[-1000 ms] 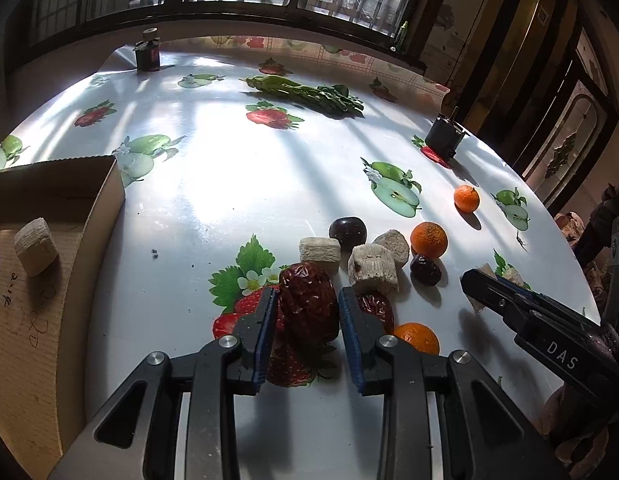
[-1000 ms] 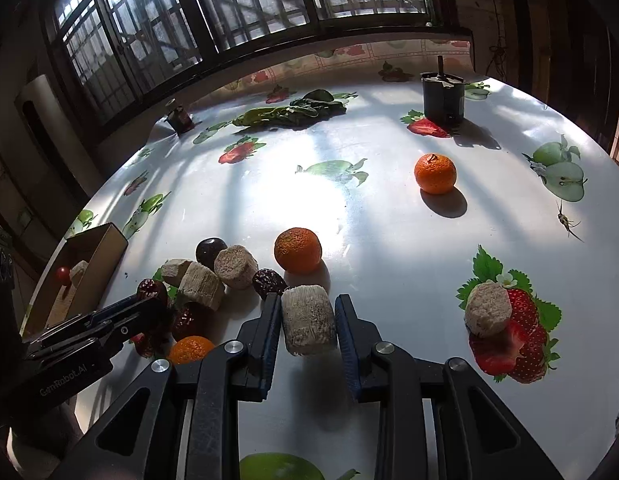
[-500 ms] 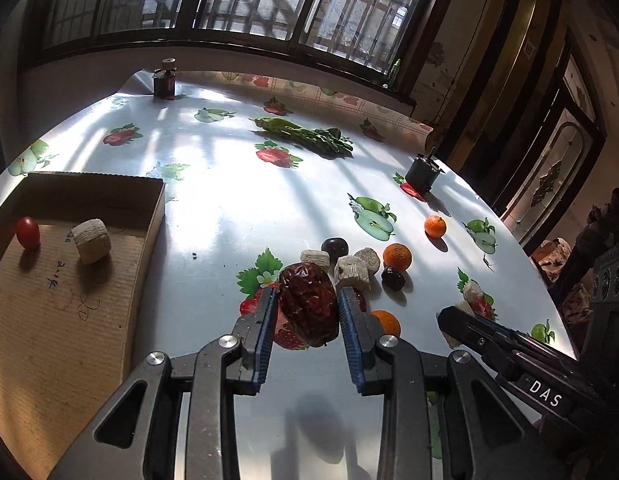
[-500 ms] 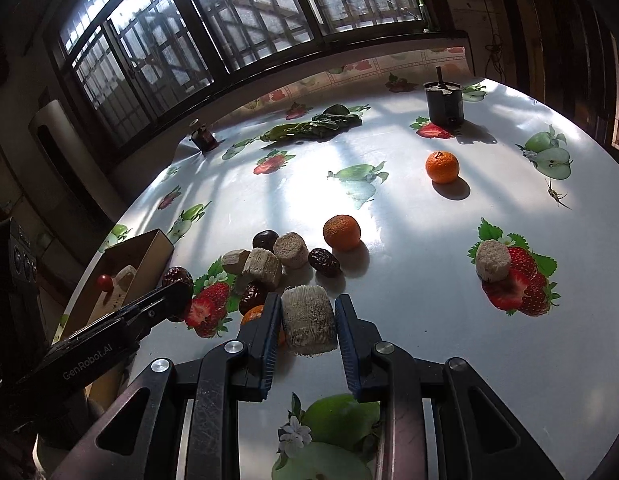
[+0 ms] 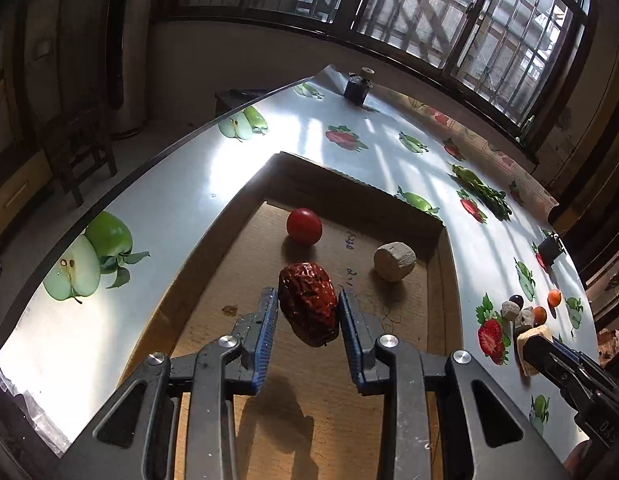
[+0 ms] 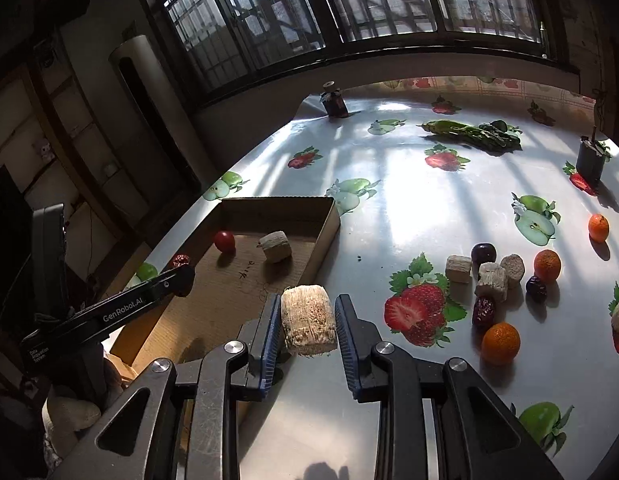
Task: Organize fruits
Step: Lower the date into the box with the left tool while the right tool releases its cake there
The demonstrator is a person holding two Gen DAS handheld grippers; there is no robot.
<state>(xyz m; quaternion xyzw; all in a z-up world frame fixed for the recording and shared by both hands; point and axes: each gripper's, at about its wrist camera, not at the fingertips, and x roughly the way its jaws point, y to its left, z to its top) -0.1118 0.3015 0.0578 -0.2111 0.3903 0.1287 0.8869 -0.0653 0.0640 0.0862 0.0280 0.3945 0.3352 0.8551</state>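
My left gripper (image 5: 308,314) is shut on a wrinkled red date (image 5: 308,308) and holds it above the floor of the cardboard tray (image 5: 437,280). In the tray lie a red cherry tomato (image 5: 304,226) and a beige cylinder piece (image 5: 394,261). My right gripper (image 6: 307,322) is shut on a beige fibrous cylinder piece (image 6: 308,320), held over the tray's right edge (image 6: 323,240). The left gripper with the date (image 6: 181,261) also shows in the right wrist view. Loose on the table are oranges (image 6: 500,343), dates (image 6: 483,311), a dark plum (image 6: 483,254) and more beige pieces (image 6: 491,280).
The table has a glossy fruit-print cloth (image 6: 409,200). A leafy green bundle (image 6: 469,134) lies at the back. A small dark bottle (image 6: 334,100) and a dark cup (image 6: 590,160) stand near the far edges. The table's left edge (image 5: 157,152) drops off beside the tray.
Both grippers have swung left from the fruit pile to the cardboard tray, each still holding its piece. The left one is now over the tray floor, the right one at its right edge.
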